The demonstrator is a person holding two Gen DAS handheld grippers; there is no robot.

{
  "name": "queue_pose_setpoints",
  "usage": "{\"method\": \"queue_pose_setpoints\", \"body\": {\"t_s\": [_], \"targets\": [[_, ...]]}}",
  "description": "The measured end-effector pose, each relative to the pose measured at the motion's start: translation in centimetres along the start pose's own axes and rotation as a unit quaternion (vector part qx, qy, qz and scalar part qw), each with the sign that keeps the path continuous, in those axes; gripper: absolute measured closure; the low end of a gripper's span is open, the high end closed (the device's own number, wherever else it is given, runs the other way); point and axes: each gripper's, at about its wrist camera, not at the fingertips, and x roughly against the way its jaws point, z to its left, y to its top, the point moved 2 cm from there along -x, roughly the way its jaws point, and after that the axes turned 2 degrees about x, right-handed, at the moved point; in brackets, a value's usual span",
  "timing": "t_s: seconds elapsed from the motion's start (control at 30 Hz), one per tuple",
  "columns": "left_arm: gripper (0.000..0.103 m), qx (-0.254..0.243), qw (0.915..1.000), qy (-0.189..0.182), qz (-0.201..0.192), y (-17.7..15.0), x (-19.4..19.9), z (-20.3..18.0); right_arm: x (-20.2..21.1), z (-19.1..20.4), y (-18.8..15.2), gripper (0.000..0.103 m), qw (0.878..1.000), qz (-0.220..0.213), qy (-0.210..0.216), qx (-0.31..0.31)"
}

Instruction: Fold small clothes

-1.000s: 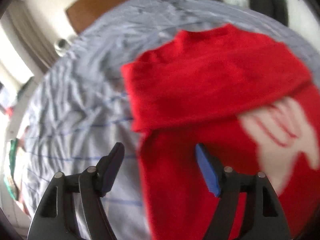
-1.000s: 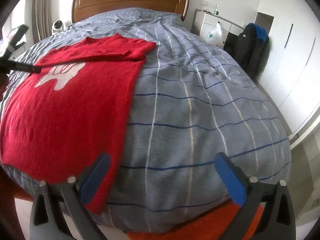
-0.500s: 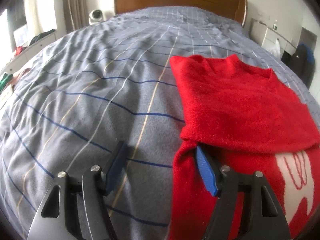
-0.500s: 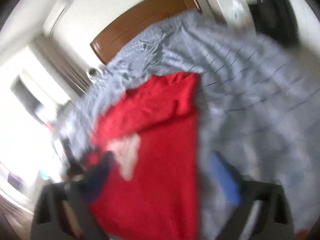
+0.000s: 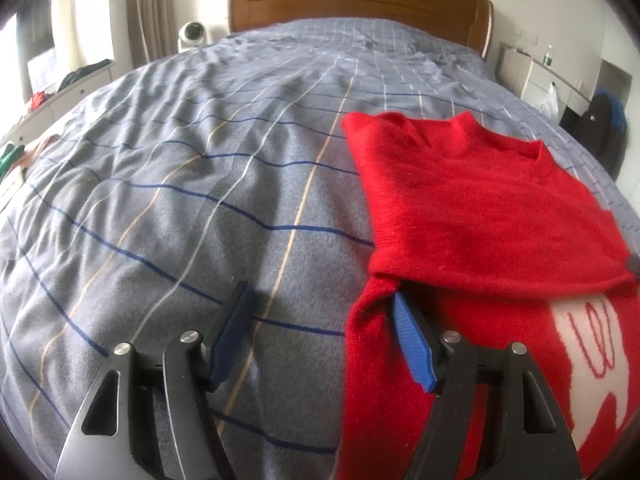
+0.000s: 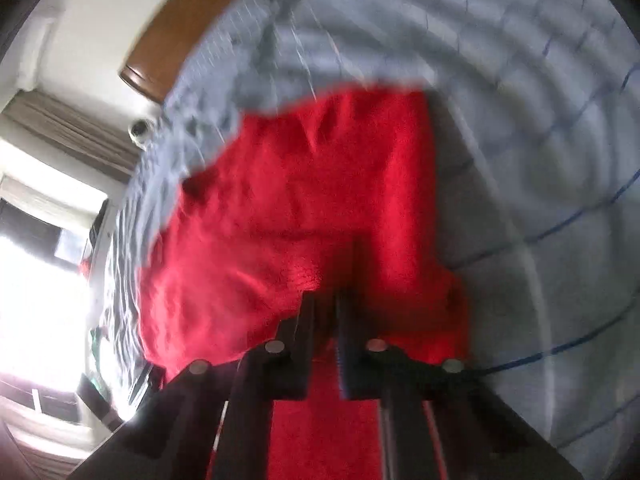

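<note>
A red sweater (image 5: 472, 208) with a white motif lies on the right of the bed, its top part folded down over the body. My left gripper (image 5: 320, 296) is open and straddles the sweater's left edge. Its right blue pad (image 5: 408, 336) sits tucked under the fold, and its left pad (image 5: 232, 332) rests over the bedspread. In the blurred right wrist view, my right gripper (image 6: 324, 296) is shut, its fingers pinched together in the bunched red sweater (image 6: 304, 184).
The bed carries a grey-blue checked bedspread (image 5: 192, 208) and ends at a wooden headboard (image 5: 360, 0). A small white fan (image 5: 194, 34) stands at the back left. A white cabinet and a dark bag (image 5: 604, 120) stand to the right.
The left gripper levelled out and settled at the sweater's left edge, staying open. The right gripper swung from the bed's foot onto the sweater, and its jaws went from wide open to shut.
</note>
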Motion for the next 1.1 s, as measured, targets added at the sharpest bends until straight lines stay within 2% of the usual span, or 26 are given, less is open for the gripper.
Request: {"method": "queue_pose_setpoints", "body": {"t_s": [0.03,0.1,0.17,0.2,0.27,0.33,0.43,0.53,0.63,0.77,0.9,1.1], "targets": [[0.031,0.0,1.0,0.0,0.0,0.0,0.0,0.0,0.0,0.0,-0.2,0.098,1.0,-0.002,-0.01,0.003],[0.031,-0.001,1.0,0.001,0.001,0.0,0.0,0.0,-1.3,-0.5,-0.6,0.098,0.999,0.021,-0.028,0.012],[0.031,0.0,1.0,-0.001,0.001,0.0,0.0,0.0,-1.8,-0.6,-1.2,0.097,0.999,0.014,-0.038,0.02],[0.029,0.001,1.0,-0.001,0.002,0.0,0.0,0.0,-1.6,-0.7,-1.4,0.093,0.999,0.009,-0.036,0.023],[0.023,0.002,0.9999,0.002,0.011,0.0,0.2,0.3,-0.2,-0.8,-1.9,0.079,0.999,-0.007,-0.021,0.025],[0.015,-0.005,0.9997,0.013,0.021,-0.2,0.8,0.5,2.2,-0.9,-2.7,0.054,0.999,-0.03,-0.01,0.033],[0.012,-0.022,0.9994,0.005,0.027,-1.9,3.0,1.3,6.2,-1.2,-4.6,0.041,0.994,-0.073,-0.019,0.081],[0.011,-0.034,0.9991,-0.011,0.023,-4.0,5.6,2.8,10.0,-2.8,-7.7,0.03,0.982,-0.115,-0.059,0.136],[0.01,-0.022,0.9996,-0.014,0.014,-5.2,7.5,4.3,12.2,-5.7,-10.9,0.028,0.972,-0.139,-0.112,0.153],[0.007,-0.019,0.9997,0.016,0.002,-5.6,7.9,5.5,13.4,-9.3,-14.4,0.028,0.961,-0.162,-0.175,0.142],[0.0,0.004,0.9995,0.023,0.023,-6.1,6.4,6.5,13.7,-11.1,-15.4,0.028,0.964,-0.168,-0.178,0.099],[0.0,-0.01,0.9987,0.049,0.006,-6.9,6.1,5.9,12.5,-11.2,-15.2,0.021,0.963,-0.155,-0.193,0.106]]}}
